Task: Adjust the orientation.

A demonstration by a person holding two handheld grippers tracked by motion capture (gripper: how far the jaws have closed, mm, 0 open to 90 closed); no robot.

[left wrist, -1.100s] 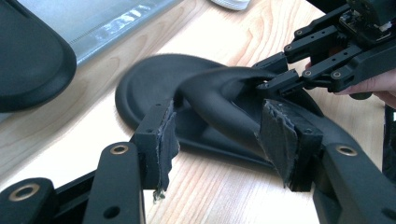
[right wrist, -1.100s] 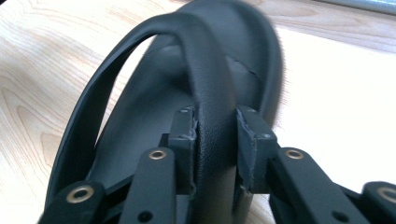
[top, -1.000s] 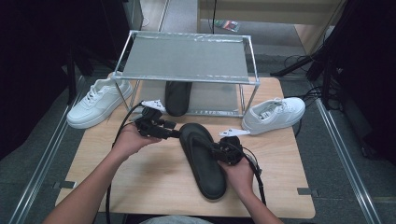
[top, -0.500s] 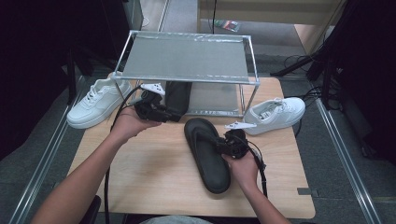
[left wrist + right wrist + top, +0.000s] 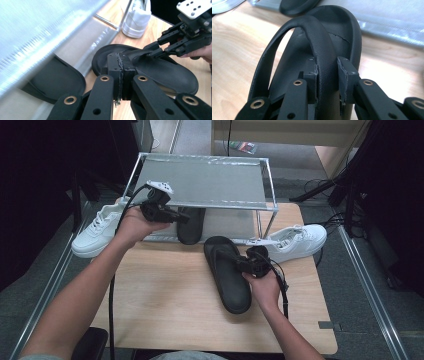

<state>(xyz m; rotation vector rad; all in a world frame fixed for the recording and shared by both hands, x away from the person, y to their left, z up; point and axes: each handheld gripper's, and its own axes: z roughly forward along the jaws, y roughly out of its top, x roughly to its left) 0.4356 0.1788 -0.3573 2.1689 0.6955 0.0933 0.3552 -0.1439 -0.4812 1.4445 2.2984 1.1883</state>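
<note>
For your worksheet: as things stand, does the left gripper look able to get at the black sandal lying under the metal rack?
Probably yes. The left gripper, jaws shut and empty, hangs right beside that sandal, whose heel end sticks out from under the rack. Nothing lies between them; the jaws would have to open first.

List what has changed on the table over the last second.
The left gripper let go of the black sandal, lifted away toward the metal rack, and its jaws have just been closing, empty. The right gripper stays clamped on the sandal's strap. The white sneakers and the second sandal kept their places.
</note>
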